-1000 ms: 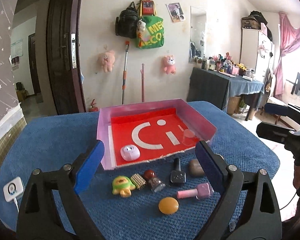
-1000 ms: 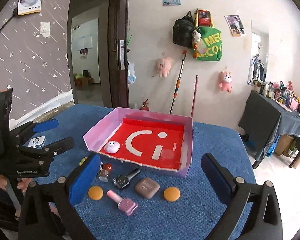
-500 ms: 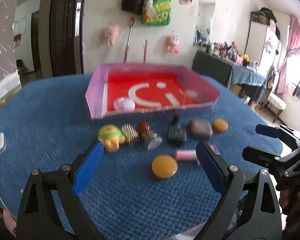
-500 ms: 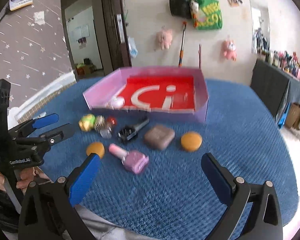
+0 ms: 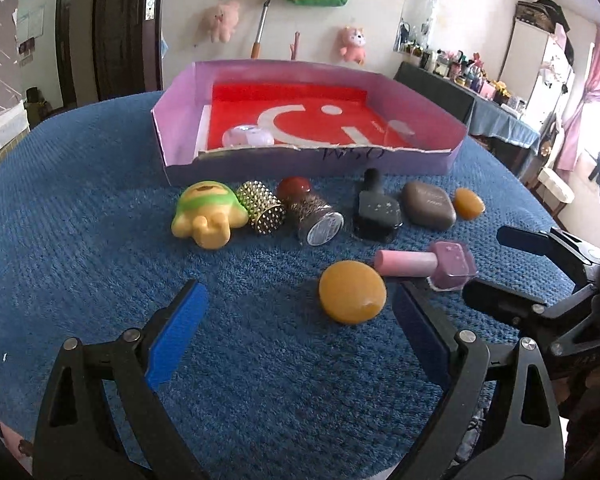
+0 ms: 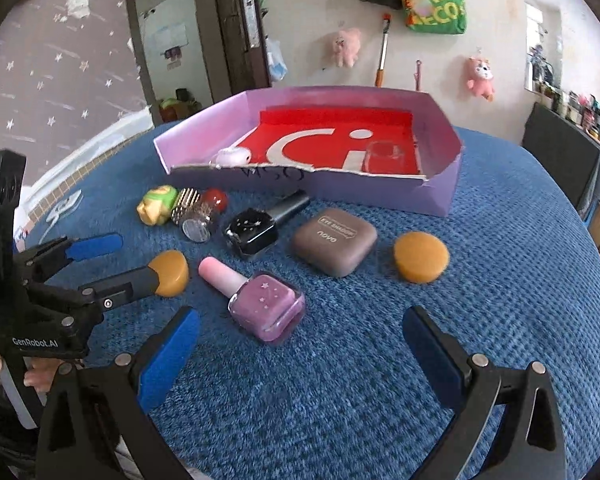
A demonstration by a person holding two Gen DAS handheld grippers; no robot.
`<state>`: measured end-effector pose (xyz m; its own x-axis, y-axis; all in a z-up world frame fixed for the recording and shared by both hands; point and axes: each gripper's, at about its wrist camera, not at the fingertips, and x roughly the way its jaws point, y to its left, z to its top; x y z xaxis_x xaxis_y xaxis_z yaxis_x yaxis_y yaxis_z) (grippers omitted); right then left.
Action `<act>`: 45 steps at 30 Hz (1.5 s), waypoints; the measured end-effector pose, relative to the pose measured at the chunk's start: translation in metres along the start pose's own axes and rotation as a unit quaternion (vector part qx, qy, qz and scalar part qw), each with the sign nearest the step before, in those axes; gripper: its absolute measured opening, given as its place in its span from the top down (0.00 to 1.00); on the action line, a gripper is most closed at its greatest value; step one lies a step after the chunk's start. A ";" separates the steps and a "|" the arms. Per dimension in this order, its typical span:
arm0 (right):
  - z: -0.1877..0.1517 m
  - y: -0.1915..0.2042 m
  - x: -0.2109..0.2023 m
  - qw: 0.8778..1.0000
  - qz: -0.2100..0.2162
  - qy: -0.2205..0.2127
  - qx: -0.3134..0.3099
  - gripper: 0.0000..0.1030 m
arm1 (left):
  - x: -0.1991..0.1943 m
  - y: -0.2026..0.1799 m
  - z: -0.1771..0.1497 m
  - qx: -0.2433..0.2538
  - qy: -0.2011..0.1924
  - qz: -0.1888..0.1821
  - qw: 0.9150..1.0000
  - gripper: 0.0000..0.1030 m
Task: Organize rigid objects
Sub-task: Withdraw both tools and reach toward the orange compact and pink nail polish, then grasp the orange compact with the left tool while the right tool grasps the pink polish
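A pink box (image 5: pixel 312 162) (image 6: pixel 436 196) with a red floor stands on the blue cloth and holds a small white-pink item (image 5: pixel 247 136) and a clear cup (image 6: pixel 384 156). In front of it lie a yellow-green toy (image 5: pixel 208 212), a studded gold cylinder (image 5: pixel 260 208), a red-capped jar (image 5: pixel 310 216), a black polish bottle (image 6: pixel 256 228), a brown eyeshadow case (image 6: pixel 336 240), a pink polish bottle (image 6: pixel 260 300) and two orange discs (image 5: pixel 352 298) (image 6: pixel 420 258). My left gripper (image 5: pixel 300 336) is open, with the near orange disc just ahead. My right gripper (image 6: pixel 300 348) is open just behind the pink bottle.
The blue cloth table (image 5: pixel 80 240) drops off at its round edge on all sides. A dark table with bottles (image 5: pixel 480 96) stands at the far right by the wall. A white charger (image 6: pixel 60 208) lies at the table's left edge.
Both grippers have dropped lower and moved forward toward the row of objects, which now look larger. Both stayed open. Nothing on the table has moved.
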<state>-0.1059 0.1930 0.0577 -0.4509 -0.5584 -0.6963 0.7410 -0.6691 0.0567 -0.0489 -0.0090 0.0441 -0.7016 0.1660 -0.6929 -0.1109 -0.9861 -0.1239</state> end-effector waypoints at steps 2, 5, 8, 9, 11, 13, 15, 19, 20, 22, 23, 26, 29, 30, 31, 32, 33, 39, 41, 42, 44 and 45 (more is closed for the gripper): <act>0.001 0.003 0.005 1.000 0.002 0.004 -0.010 0.04 | 0.003 0.000 0.000 0.005 0.002 0.000 1.000 0.08; 0.001 0.007 0.014 1.000 0.007 0.011 -0.025 0.09 | 0.007 -0.002 0.002 0.013 0.008 0.001 1.000 0.08; 0.001 0.010 0.020 0.999 0.009 0.014 -0.034 0.12 | 0.011 -0.002 0.003 0.017 0.012 -0.002 1.000 0.10; 0.001 0.011 0.022 0.999 0.010 0.015 -0.037 0.14 | 0.011 -0.003 0.003 0.017 0.013 -0.004 1.000 0.12; 0.001 0.012 0.023 0.999 0.013 0.015 -0.039 0.16 | 0.013 -0.003 0.005 0.018 0.016 -0.013 1.000 0.15; 0.002 0.012 0.023 0.999 0.012 0.015 -0.038 0.16 | 0.016 -0.004 0.006 0.019 0.022 -0.015 0.999 0.21; 0.003 0.011 0.024 0.999 0.016 0.014 -0.037 0.16 | 0.019 -0.006 0.006 0.025 0.025 -0.015 0.999 0.23; 0.004 0.014 0.024 0.999 0.015 0.013 -0.043 0.25 | 0.022 -0.010 0.007 0.039 0.021 -0.013 0.999 0.33; 0.004 0.015 0.024 0.999 0.011 0.012 -0.048 0.28 | 0.023 -0.011 0.008 0.042 0.021 -0.019 0.999 0.40; 0.004 0.015 0.024 0.998 0.017 0.010 -0.053 0.51 | 0.023 -0.012 0.009 0.043 0.020 -0.023 0.999 0.52; 0.004 0.016 0.022 0.998 0.022 0.008 -0.056 0.55 | 0.023 -0.010 0.010 0.027 0.020 -0.031 0.999 0.54; 0.004 0.015 0.020 0.998 0.024 0.006 -0.051 0.55 | 0.024 -0.006 0.014 0.008 0.023 -0.039 0.999 0.65; 0.004 0.010 0.016 0.999 0.039 0.001 -0.025 0.55 | 0.020 -0.007 0.015 0.012 0.017 -0.041 0.999 0.66; 0.004 0.009 0.014 0.999 0.038 -0.002 -0.023 0.55 | 0.018 -0.007 0.015 0.012 0.016 -0.044 0.999 0.66; 0.004 0.009 0.012 0.999 0.035 -0.005 -0.022 0.55 | 0.017 -0.008 0.016 0.010 0.014 -0.043 0.999 0.65; 0.005 0.008 0.009 0.999 0.033 -0.010 -0.020 0.55 | 0.015 -0.008 0.017 0.011 0.012 -0.042 0.999 0.66; 0.006 0.008 0.007 0.999 0.036 -0.011 -0.017 0.55 | 0.013 -0.008 0.018 0.013 0.007 -0.040 0.999 0.66; 0.009 0.010 -0.001 0.999 0.035 -0.020 -0.018 0.55 | 0.007 -0.008 0.019 0.014 0.000 -0.037 0.999 0.66; 0.009 0.010 -0.002 0.999 0.037 -0.020 -0.018 0.55 | 0.007 -0.008 0.019 0.014 -0.001 -0.037 0.999 0.66; 0.009 0.010 -0.002 0.999 0.036 -0.020 -0.018 0.55 | 0.006 -0.008 0.019 0.015 -0.001 -0.038 0.999 0.66; 0.009 0.010 -0.003 0.999 0.036 -0.023 -0.017 0.55 | 0.005 -0.009 0.019 0.017 -0.002 -0.038 0.999 0.66; 0.009 0.010 -0.003 0.999 0.036 -0.022 -0.017 0.55 | 0.004 -0.010 0.018 0.018 -0.003 -0.038 0.999 0.66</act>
<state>-0.1017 0.1834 0.0666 -0.4163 -0.6269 -0.6586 0.7888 -0.6093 0.0814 -0.0632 0.0012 0.0553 -0.6938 0.2411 -0.6786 -0.1894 -0.9702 -0.1510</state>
